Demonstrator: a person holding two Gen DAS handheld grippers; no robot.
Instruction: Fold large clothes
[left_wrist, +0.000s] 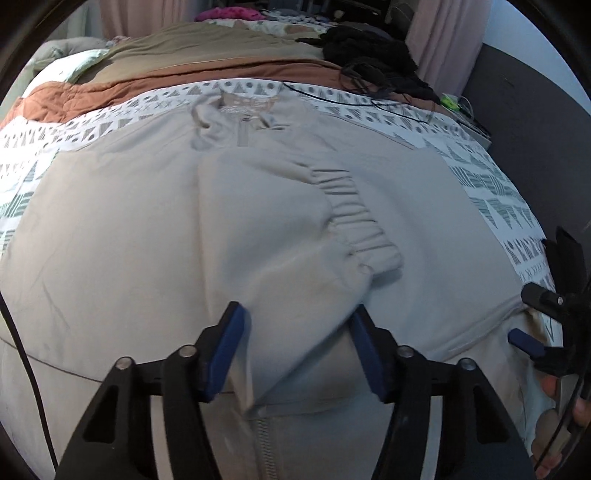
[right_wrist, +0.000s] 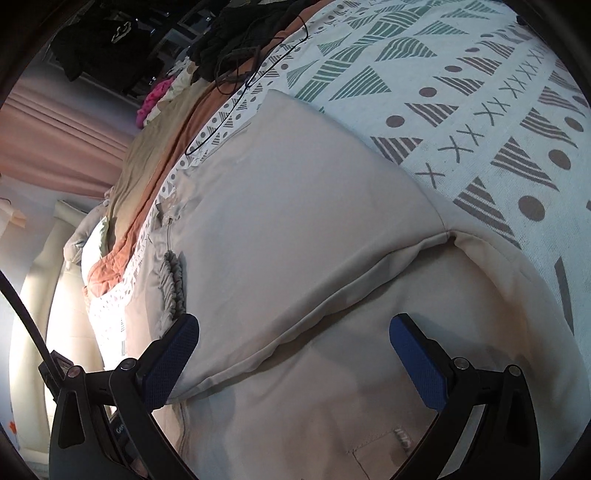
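Gaping wide over the beige jacket (left_wrist: 147, 221), each hand-held gripper holds nothing; only the right view shows its pocket (right_wrist: 384, 458).

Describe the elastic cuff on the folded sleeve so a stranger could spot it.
On the patterned bedspread lies a beige jacket. A sleeve is folded across its middle, ending in the cuff, the only ribbed, gathered band on smooth cloth.

A large beige zip-front jacket (left_wrist: 147, 229) lies spread flat on the patterned bedspread, collar at the far end and zipper running down its middle. 1 sleeve (left_wrist: 280, 206) is folded across the front, its ribbed cuff (left_wrist: 362, 225) resting near the centre. In the right wrist view, another folded-in panel's edge (right_wrist: 332, 295) crosses the body diagonally.
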